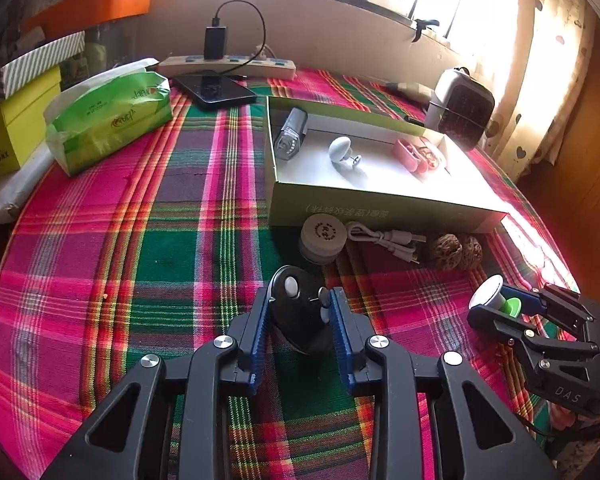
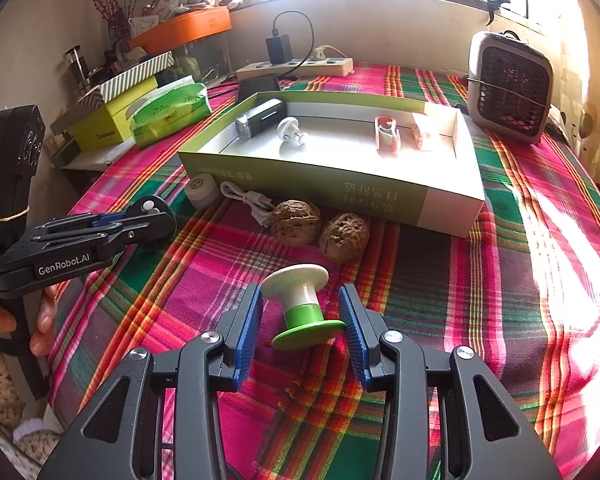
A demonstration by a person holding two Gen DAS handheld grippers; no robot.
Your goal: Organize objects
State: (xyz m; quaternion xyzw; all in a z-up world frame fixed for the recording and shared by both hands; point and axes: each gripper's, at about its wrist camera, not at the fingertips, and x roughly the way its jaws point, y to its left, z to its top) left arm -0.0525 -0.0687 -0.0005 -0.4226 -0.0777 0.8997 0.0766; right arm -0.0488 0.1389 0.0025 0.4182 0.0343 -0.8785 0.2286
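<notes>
Surface, left wrist view: plaid tablecloth (image 1: 180,240) is covering the table under a sunlit window.
Left gripper (image 1: 300,308): its blue pads are pressing both sides of a black round gadget (image 1: 300,316) with a white button, near the front edge.
Box (image 1: 380,204): green and white, lying open mid-table, holding a bike light (image 1: 290,138), a white knob (image 1: 342,150) and pink clips (image 1: 418,154).
Front wall of box: a round grey tin (image 1: 322,238), a white cable (image 1: 384,240) and two walnuts (image 1: 454,250) are lying beside it.
Right gripper (image 1: 496,300): its tips are sitting around a green-and-white spool (image 1: 496,300).
Surface, right wrist view: same cloth, a small heater (image 2: 510,86) standing at the far right corner.
Right gripper, own view (image 2: 302,312): jaws are standing apart; the spool (image 2: 302,304) is lying tilted between them, its green flange touching the right pad.
Left gripper, side view (image 2: 148,216): clamping the black gadget (image 2: 154,212).
</notes>
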